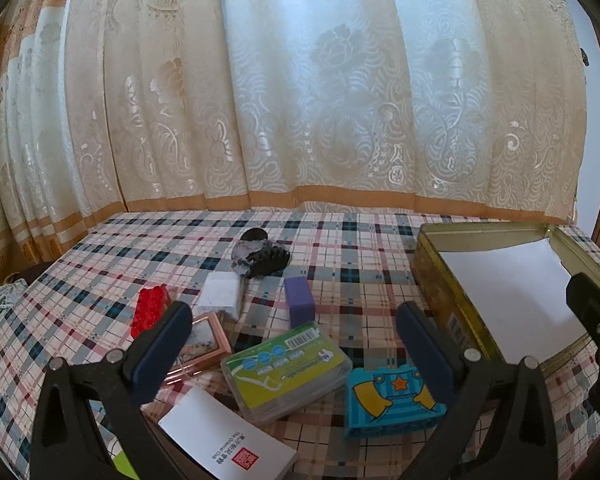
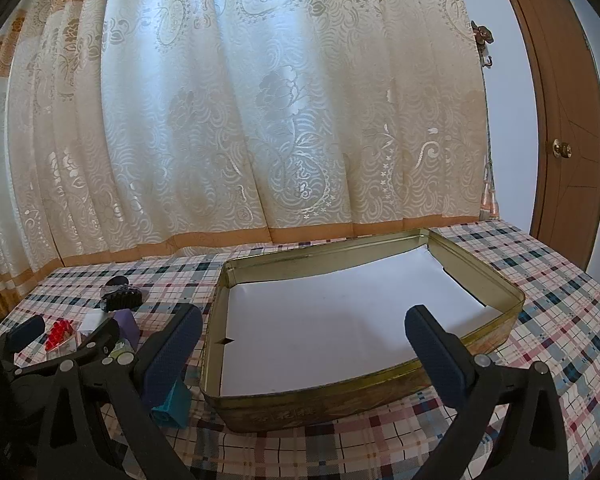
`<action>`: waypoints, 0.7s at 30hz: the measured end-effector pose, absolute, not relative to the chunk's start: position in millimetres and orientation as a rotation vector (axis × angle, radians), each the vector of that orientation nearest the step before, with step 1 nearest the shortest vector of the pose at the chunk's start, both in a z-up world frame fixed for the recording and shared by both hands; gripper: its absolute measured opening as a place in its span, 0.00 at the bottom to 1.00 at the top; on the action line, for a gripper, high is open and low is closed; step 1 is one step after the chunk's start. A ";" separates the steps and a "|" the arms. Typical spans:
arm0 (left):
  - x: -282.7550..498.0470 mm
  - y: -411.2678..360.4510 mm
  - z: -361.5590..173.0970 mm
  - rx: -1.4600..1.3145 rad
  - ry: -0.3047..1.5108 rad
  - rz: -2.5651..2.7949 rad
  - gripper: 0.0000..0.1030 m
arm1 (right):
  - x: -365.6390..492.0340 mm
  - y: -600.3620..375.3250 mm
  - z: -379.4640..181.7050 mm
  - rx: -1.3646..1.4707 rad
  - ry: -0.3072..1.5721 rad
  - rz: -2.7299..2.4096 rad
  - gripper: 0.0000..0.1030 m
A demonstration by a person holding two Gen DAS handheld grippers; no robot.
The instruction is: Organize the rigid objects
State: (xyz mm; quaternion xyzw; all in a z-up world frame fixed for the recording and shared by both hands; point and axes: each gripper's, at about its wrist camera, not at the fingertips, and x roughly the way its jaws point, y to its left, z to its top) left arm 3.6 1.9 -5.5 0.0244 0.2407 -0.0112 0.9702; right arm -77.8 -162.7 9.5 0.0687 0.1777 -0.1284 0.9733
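Left wrist view: left gripper (image 1: 294,336) spread wide above the plaid tablecloth (image 1: 100,264), pinching nothing. Between the fingers — a green dental-floss box (image 1: 286,368), with a blue toy brick (image 1: 392,402) just beside it toward the right finger. Nearer the camera, a white card box (image 1: 228,438) with a red seal. By the left finger, a pink-framed case (image 1: 202,346), partly hidden, and beyond it a red studded brick (image 1: 150,310), a white block (image 1: 220,296) and a purple block (image 1: 299,302). Farther back, a black hair clip (image 1: 260,258). To the right, a gold tin (image 1: 444,300) lined with white paper, open-topped.

Right wrist view: right gripper (image 2: 304,344) likewise spread, holding nothing, hanging over the near edge of the gold tin (image 2: 380,392). Only white paper inside. Off to the left, the left gripper (image 2: 72,330) above the clutter — red studded brick (image 2: 58,332), purple block (image 2: 127,322), black hair clip (image 2: 122,298), and the blue toy brick (image 2: 174,402) just beside the tin's near left corner.
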 end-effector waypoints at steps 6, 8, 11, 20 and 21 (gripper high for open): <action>3.9 2.2 -6.0 0.048 0.488 -0.022 1.00 | -77.3 -162.4 9.7 0.138 0.361 -0.258 1.00; 3.7 2.4 -5.6 0.047 0.488 -0.023 1.00 | -77.6 -161.5 10.2 0.136 0.360 -0.260 1.00; 3.7 1.5 -6.7 0.047 0.490 -0.023 1.00 | -77.5 -159.9 10.2 0.138 0.359 -0.258 1.00; 1.5 1.9 -14.7 0.043 0.494 -0.023 1.00 | -77.4 -159.8 10.0 0.136 0.362 -0.254 1.00; 1.5 2.0 -14.7 0.044 0.495 -0.023 1.00 | -77.3 -159.5 10.0 0.136 0.362 -0.255 1.00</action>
